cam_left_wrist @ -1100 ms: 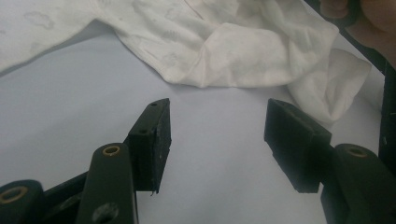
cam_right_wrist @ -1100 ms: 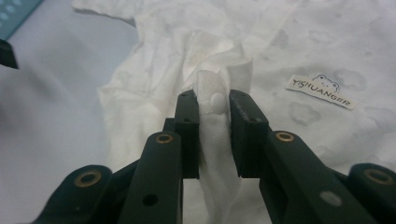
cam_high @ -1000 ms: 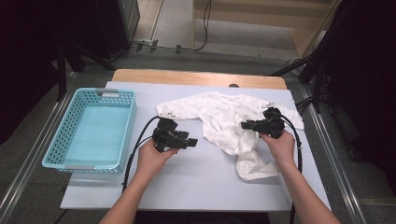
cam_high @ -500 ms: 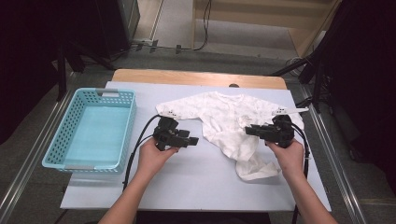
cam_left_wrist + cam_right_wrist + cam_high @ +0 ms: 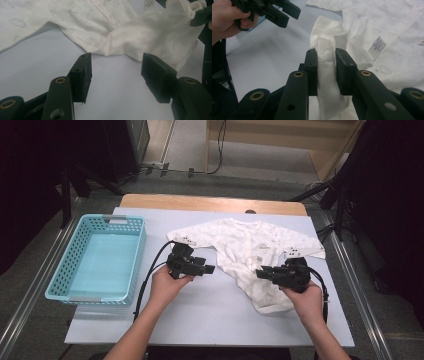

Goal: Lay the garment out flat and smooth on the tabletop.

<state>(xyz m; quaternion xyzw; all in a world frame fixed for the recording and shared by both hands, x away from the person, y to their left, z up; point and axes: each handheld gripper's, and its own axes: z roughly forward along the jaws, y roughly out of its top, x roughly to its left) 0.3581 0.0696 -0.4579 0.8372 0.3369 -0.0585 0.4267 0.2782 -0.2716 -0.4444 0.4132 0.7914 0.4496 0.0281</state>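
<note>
My right gripper [image 5: 325,75], clamped on the garment [image 5: 250,245] hem, has dragged it toward me, probably folding it, while my left gripper [image 5: 116,72] waits, jaws apart

The baby garment [image 5: 250,251] is white — faintly printed. The basket [image 5: 131,251] is pale turquoise; both grippers [image 5: 209,269] [image 5: 261,273] are black.
</note>
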